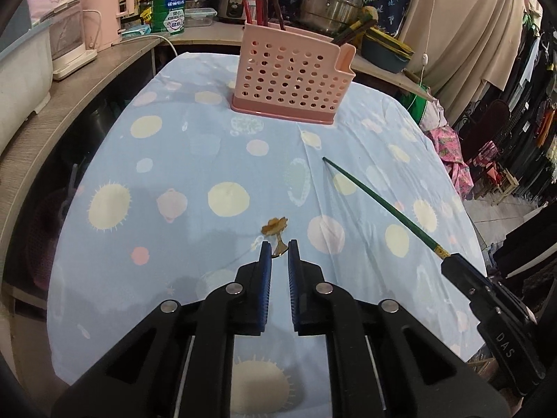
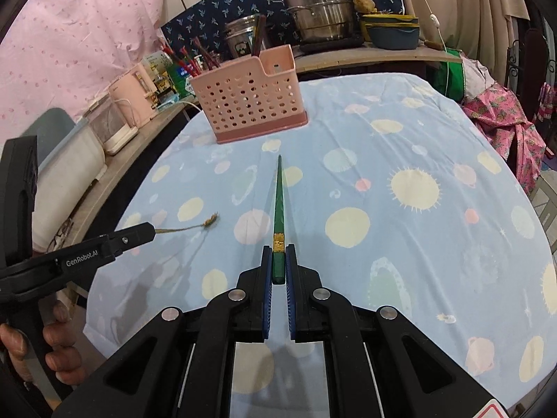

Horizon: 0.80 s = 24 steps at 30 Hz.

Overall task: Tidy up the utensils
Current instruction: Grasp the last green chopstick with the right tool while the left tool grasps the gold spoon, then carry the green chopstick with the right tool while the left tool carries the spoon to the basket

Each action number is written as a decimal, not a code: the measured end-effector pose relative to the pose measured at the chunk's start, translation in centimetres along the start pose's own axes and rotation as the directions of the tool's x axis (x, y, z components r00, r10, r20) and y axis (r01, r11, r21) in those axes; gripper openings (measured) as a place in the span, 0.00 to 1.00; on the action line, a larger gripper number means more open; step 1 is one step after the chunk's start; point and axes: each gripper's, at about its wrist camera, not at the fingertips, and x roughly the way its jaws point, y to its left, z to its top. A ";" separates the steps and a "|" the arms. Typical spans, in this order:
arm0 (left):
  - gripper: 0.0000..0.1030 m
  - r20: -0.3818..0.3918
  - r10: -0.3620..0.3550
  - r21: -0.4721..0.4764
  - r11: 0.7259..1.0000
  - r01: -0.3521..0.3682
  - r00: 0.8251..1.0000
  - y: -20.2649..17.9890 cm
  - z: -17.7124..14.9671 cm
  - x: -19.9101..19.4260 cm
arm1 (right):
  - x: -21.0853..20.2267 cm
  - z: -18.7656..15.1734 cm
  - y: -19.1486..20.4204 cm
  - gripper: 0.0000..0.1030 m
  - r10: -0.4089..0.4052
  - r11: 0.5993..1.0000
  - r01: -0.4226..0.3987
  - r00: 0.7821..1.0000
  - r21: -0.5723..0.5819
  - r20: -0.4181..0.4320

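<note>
Left gripper (image 1: pixel 278 250) pinches a small gold flower-topped utensil (image 1: pixel 275 230), right gripper (image 2: pixel 278 268) clamps a green chopstick (image 2: pixel 278 205), both above the worktop (image 1: pixel 174 160); pink holder (image 1: pixel 289 80) already carries several chopsticks, these two remain.

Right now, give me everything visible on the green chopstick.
The green chopstick is a slim, glossy stick that tapers to a dark point, with a gold band near its thick end. The right gripper is shut on that thick end, and the stick juts straight out from it. The tip points toward the pink holder without reaching it. It appears lifted off the blue tablecloth; nothing else touches it.
</note>
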 end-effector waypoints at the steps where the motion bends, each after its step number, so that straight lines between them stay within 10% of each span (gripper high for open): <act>1: 0.02 0.007 -0.004 0.000 1.000 0.004 1.000 0.0 0.3 -0.2 | -0.4 0.5 0.1 0.07 0.004 1.000 -0.004 1.000 0.001 0.017; 24: 0.01 0.064 -0.044 -0.023 0.999 0.045 0.997 0.6 6.5 -1.8 | -3.2 10.1 0.1 0.07 0.072 0.996 -0.083 0.974 0.042 0.214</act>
